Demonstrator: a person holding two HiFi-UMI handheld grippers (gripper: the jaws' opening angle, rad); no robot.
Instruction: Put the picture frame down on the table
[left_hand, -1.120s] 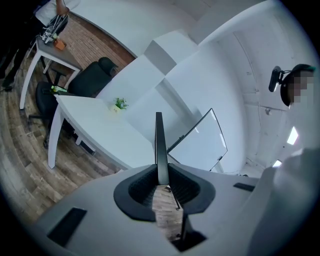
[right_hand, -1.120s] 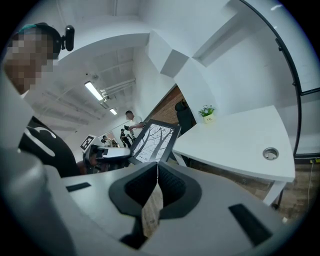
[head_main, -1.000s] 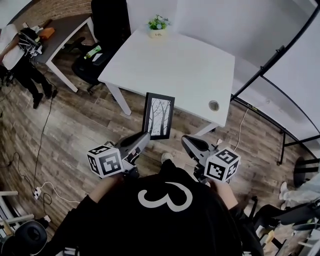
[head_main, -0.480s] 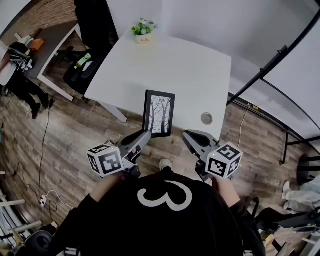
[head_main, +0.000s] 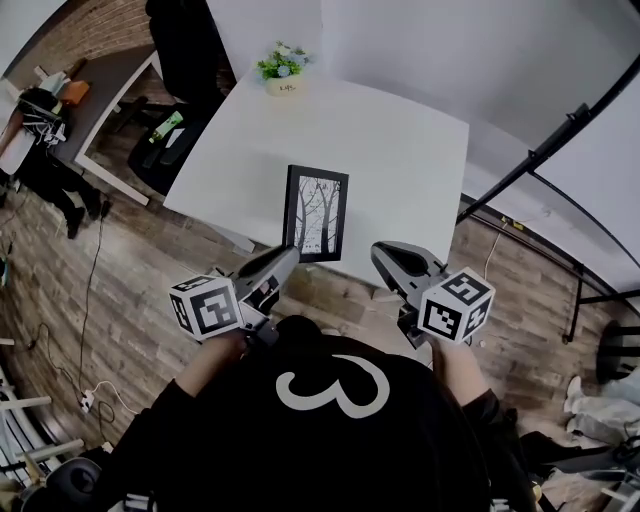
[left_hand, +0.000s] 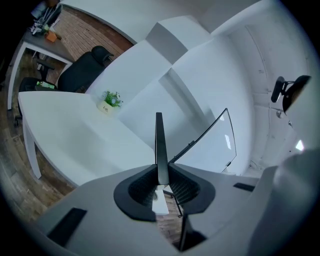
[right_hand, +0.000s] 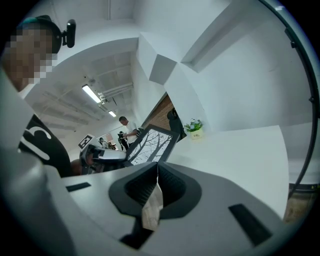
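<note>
Frame (head_main: 316, 214) clamped edgewise in left gripper (head_main: 288, 257) (long axis forward)

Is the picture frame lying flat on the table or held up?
Held up: the left gripper is shut on the lower edge of the picture frame, over the table.

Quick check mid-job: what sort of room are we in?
Probably an office or studio workroom: a white table with a small potted plant, a black office chair beside a second desk, and a wood-look floor.

open tabletop (head_main: 395, 140), potted plant (head_main: 279, 68) far corner
</note>
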